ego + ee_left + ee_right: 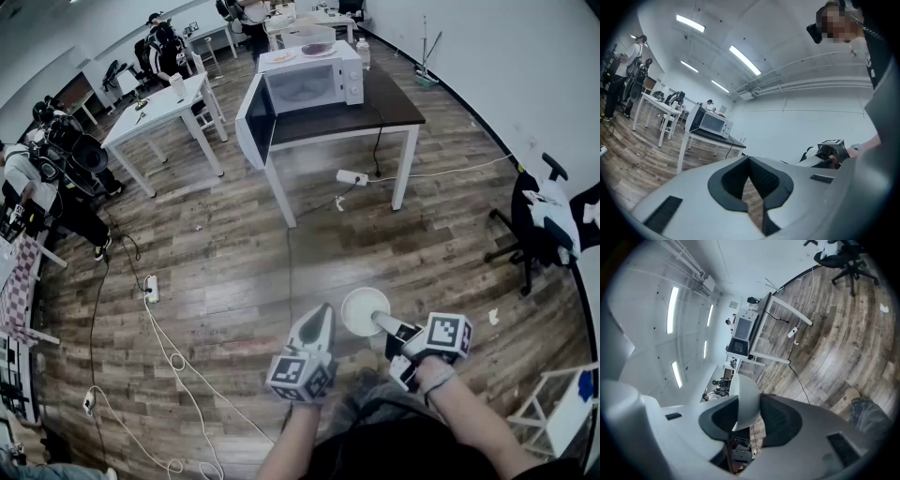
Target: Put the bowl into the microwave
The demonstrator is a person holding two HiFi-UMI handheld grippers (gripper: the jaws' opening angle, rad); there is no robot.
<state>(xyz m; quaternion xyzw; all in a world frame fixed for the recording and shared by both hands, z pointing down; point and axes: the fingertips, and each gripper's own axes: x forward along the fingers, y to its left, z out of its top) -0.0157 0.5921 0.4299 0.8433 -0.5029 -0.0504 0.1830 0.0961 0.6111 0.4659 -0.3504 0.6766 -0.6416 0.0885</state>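
Over the wood floor (234, 262), the right tool (380, 322) tilts slightly downward, clamping the bowl (356, 306).

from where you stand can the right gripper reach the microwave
Probably not: the right gripper, holding the bowl, is a stretch of floor short of the microwave on its table; the walk looks clear.

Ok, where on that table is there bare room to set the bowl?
Bare: the dark tabletop right of the microwave, and the strip before it. Crowded: dishes on the microwave's top, its open door at the left edge.
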